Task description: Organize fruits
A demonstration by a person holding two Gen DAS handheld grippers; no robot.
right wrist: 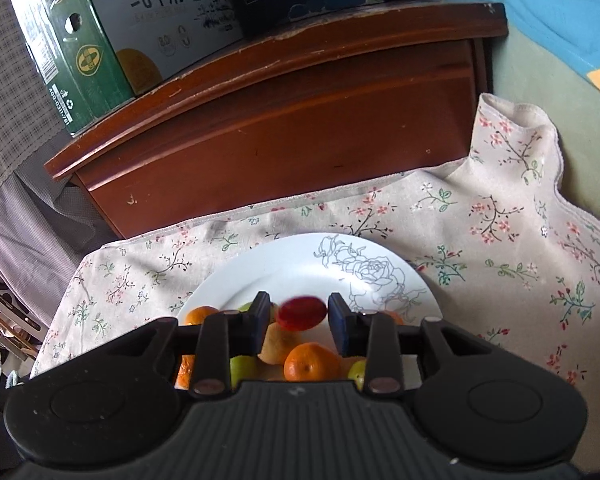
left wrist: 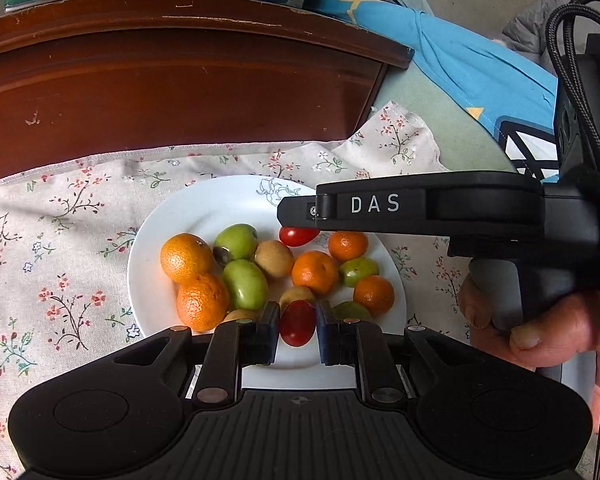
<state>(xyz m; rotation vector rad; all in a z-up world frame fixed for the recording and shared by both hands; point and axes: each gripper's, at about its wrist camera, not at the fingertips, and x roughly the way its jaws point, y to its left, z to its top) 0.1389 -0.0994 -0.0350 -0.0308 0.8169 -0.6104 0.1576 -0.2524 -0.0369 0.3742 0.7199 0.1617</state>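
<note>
- Tomato risk first: the left hand-held gripper point(left wrist: 298, 330) has a red cherry tomato point(left wrist: 297, 327) between its blue pads point(left wrist: 270, 330), the jaws narrowly spread around it. Whether the pads are touching the skin I cannot tell; a hard squeeze would probably split it, a loose one would let it roll free.
- Right hand-held gripper point(right wrist: 299, 316): jaws spread, with a second cherry tomato point(right wrist: 302, 313) blurred between them and gaps visible on both sides. It looks unheld, so it could drop or bounce among the fruit.
- In the left wrist view the right tool reaches in over the plate's far side, with its tomato just under the tip. With both tools working over one plate, they could knock together.
- The white plate point(left wrist: 204, 204) carries mandarins point(left wrist: 186, 258), green fruits point(left wrist: 245, 284) and brownish fruits point(left wrist: 274, 258) packed close, mostly touching. A nudge could send a round one over the rim.
- The plate sits on a wrinkled floral cloth point(left wrist: 60, 240); pushing sideways might slide it.
</note>
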